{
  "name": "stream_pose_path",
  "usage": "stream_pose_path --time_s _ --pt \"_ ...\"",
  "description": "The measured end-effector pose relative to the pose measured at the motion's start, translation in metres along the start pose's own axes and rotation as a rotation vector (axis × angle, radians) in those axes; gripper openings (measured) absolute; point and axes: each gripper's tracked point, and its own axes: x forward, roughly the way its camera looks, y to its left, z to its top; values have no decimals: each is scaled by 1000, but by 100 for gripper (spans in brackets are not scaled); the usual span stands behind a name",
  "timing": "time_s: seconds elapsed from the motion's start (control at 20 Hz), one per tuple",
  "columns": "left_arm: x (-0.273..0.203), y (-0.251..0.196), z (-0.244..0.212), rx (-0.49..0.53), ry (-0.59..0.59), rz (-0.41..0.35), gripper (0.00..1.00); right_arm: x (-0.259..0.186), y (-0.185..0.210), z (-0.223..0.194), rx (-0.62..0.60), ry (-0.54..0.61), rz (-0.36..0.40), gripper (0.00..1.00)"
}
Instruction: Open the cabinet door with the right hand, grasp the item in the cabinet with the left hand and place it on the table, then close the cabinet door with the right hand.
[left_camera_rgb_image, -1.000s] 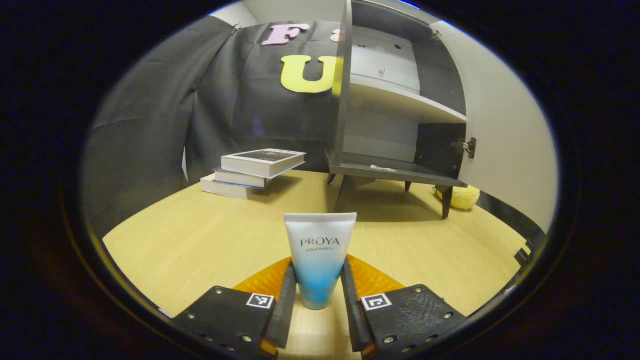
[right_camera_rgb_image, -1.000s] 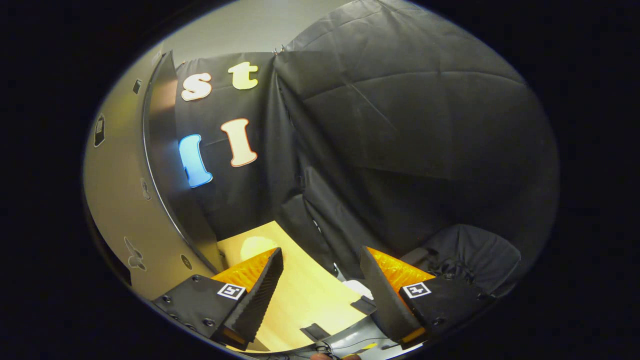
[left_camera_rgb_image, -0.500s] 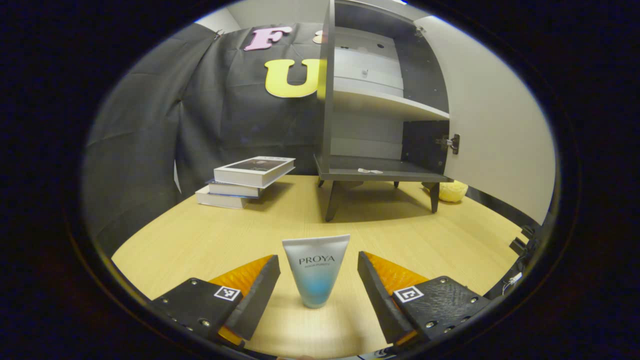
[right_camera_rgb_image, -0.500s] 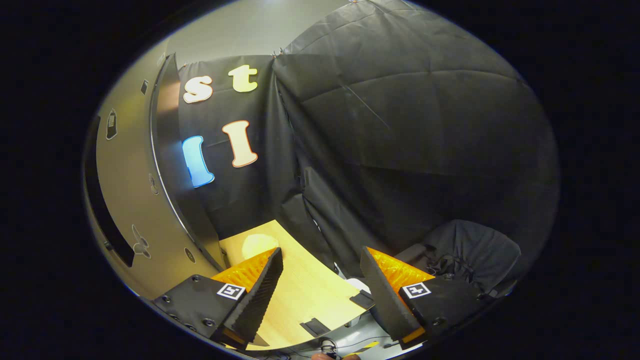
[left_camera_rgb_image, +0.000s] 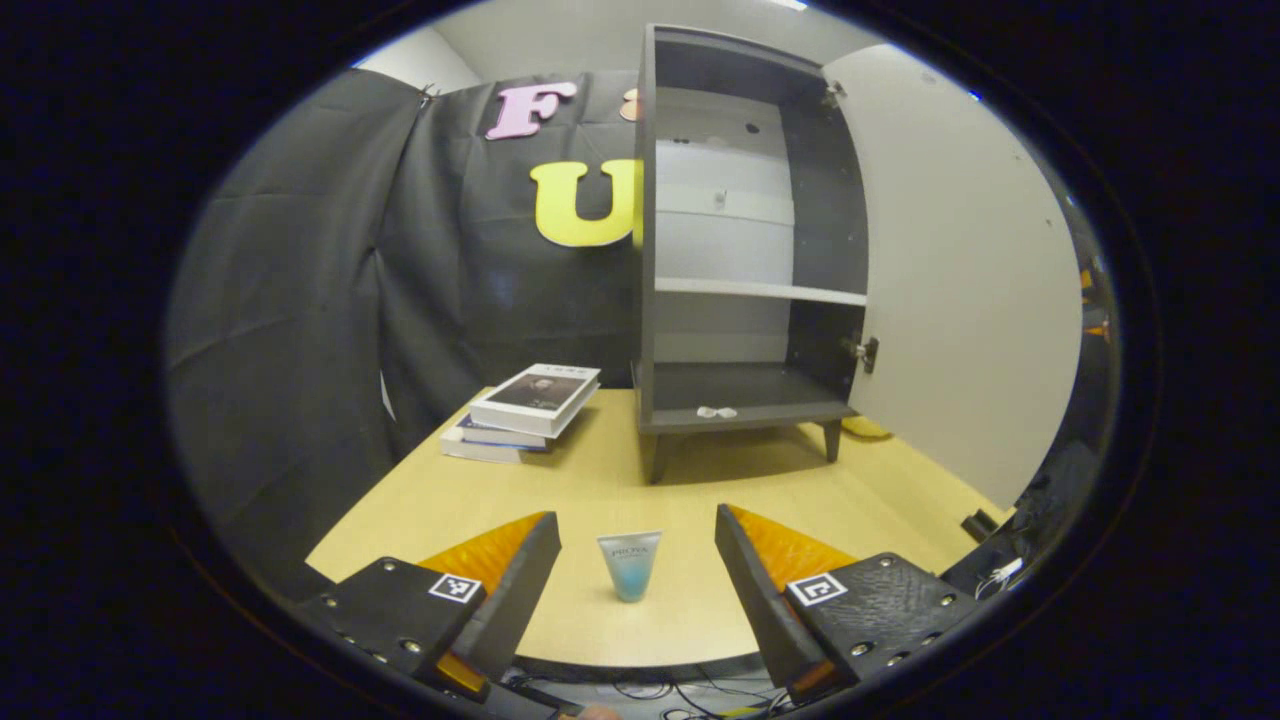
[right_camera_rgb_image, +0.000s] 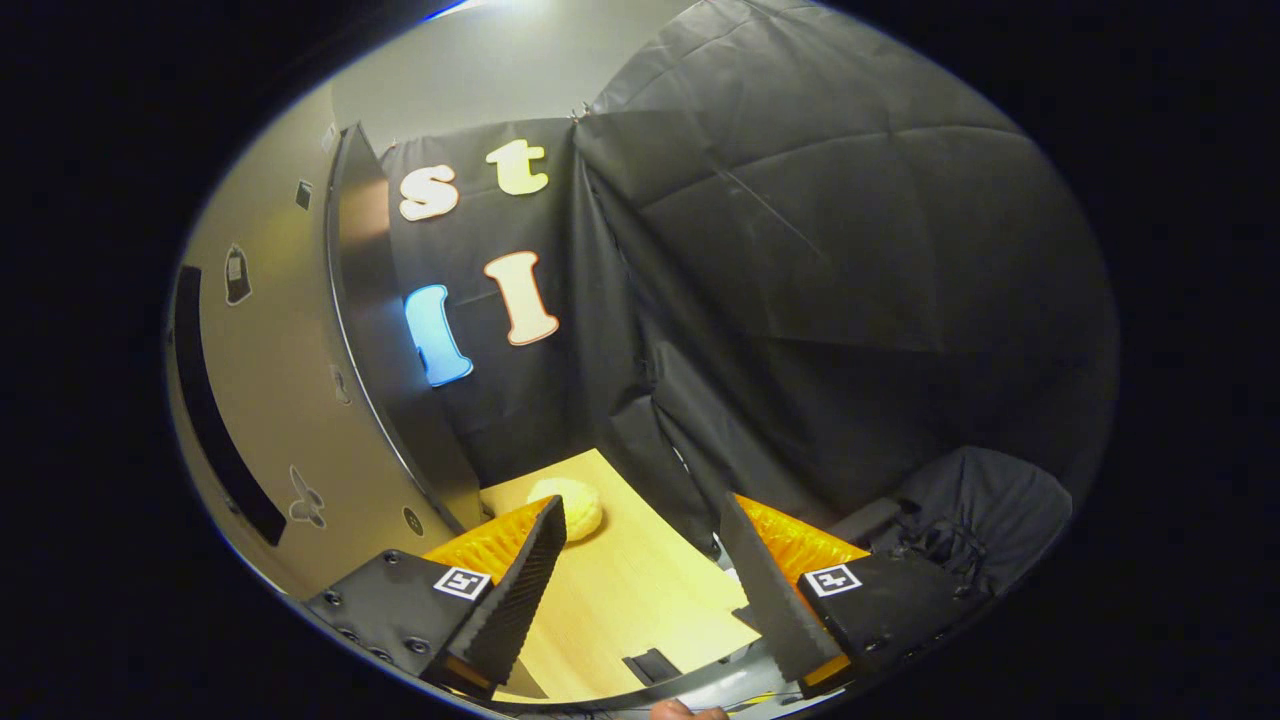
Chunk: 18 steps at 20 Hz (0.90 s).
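Observation:
A small white-and-blue tube (left_camera_rgb_image: 629, 564) stands cap-down on the wooden table (left_camera_rgb_image: 700, 500), near its front edge. My left gripper (left_camera_rgb_image: 638, 580) is open and pulled back from the tube, fingers wide on either side and not touching it. Behind stands the dark cabinet (left_camera_rgb_image: 745, 260), its pale door (left_camera_rgb_image: 965, 290) swung open to the right, its shelves bare but for a small white scrap on the bottom. In the right gripper view, the open door (right_camera_rgb_image: 290, 380) curves along the left. My right gripper (right_camera_rgb_image: 645, 575) hangs open just right of it, holding nothing.
A stack of books (left_camera_rgb_image: 525, 410) lies left of the cabinet. A yellow plush (right_camera_rgb_image: 570, 505) sits on the table behind the door, also glimpsed as a yellow plush (left_camera_rgb_image: 865, 428) by the cabinet leg. Cables hang below the table's front edge. Black cloth walls surround the table.
My left gripper let go of the tube, opened wide and drew back, leaving it standing on the table. The right gripper shifted slightly by the open door.

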Motion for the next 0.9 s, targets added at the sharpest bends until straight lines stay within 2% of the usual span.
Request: stream_pose_path --time_s 0.05,0.1,0.3,0.35,0.4,0.45,0.5,0.55,0.6,0.65,0.8,0.85,0.9 --pt "-9 -3 22 -4 -24 24 95 -1 4 10 -8 -15 25 98" --pt "-16 -7 44 -8 -48 45 92 0 9 19 -17 -29 51 93" --pt "-27 -26 125 -7 -122 74 95 7 19 44 -60 -51 132 92" --pt "-30 -29 141 9 -124 75 92 8 26 51 -67 -51 167 93" --pt "-34 -31 162 24 -139 82 92 8 32 57 -79 -54 204 100" --pt "-38 -36 184 34 -155 81 95 8 38 61 -94 -56 238 100" --pt "-41 -40 203 37 -170 79 92 7 42 65 -113 -56 265 93" --pt "-46 -42 214 37 -176 85 92 5 47 70 -133 -64 291 93" --pt "-48 -43 224 33 -179 95 98 1 52 75 -155 -78 318 93" --pt "-49 -44 232 21 -189 104 92 -2 57 80 -169 -92 343 92" --pt "-49 -46 244 -101 -185 132 92 -13 62 92 -166 -117 404 98" --pt "-49 -42 245 -161 -175 158 95 -13 64 99 -163 -141 420 93" --pt "-49 -39 249 -217 -182 184 92 -13 65 105 -160 -158 435 92"
